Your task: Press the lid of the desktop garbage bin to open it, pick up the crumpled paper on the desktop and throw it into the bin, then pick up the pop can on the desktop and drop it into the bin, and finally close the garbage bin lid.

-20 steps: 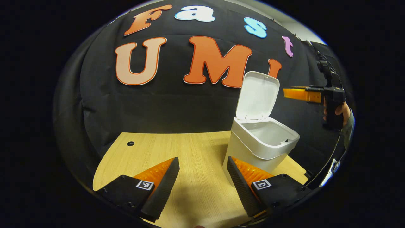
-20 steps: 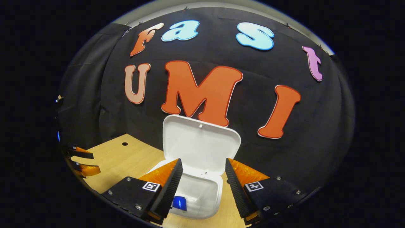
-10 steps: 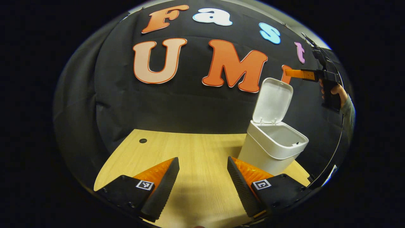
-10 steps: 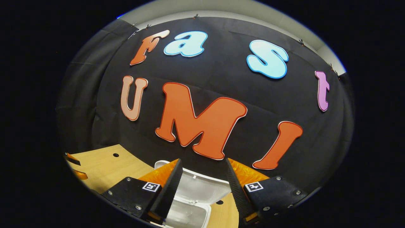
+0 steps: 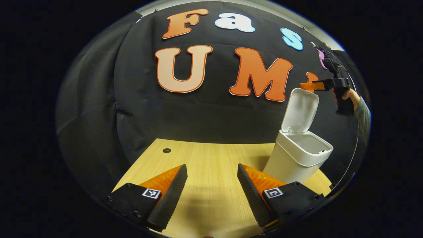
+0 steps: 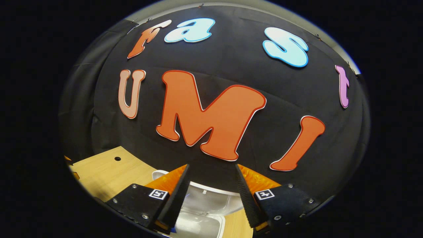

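Hovering just above the raised lid of the white bin, at three o'clock on the counter, the right hand-held gripper gaped wide and empty; the left hand-held gripper likewise.

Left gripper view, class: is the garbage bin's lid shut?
No: the lid stands upright, hinged open above the white bin, whose inside rim shows.
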Demonstrator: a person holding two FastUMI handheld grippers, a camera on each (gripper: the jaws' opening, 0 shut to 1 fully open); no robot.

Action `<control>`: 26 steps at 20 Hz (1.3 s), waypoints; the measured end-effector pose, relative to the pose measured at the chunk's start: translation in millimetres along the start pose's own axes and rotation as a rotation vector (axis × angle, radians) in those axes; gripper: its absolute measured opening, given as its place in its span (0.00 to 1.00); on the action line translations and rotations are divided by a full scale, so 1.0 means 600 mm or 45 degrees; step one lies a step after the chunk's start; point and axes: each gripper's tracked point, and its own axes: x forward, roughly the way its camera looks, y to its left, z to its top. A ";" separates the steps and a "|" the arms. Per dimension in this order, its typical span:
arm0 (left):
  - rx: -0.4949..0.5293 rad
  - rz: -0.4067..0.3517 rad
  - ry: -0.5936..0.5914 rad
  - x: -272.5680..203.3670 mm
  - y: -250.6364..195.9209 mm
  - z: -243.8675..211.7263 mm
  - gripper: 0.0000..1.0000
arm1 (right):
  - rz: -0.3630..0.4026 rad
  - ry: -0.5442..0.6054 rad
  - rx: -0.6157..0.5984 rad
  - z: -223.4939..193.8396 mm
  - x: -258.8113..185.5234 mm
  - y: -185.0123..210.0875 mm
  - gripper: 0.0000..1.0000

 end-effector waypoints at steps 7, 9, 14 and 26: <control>0.121 0.022 -0.027 -0.007 0.031 0.027 0.97 | 0.024 0.034 0.045 -0.016 -0.024 0.006 0.75; 0.122 0.027 -0.063 -0.011 0.034 0.044 0.97 | 0.040 0.057 0.080 -0.024 -0.041 0.013 0.75; 0.152 0.037 -0.118 -0.009 0.038 0.072 0.98 | 0.108 0.143 0.104 -0.068 -0.092 0.037 0.75; 0.119 0.110 -0.246 -0.006 -0.008 0.103 0.97 | 0.141 0.368 0.160 -0.193 -0.182 0.077 0.75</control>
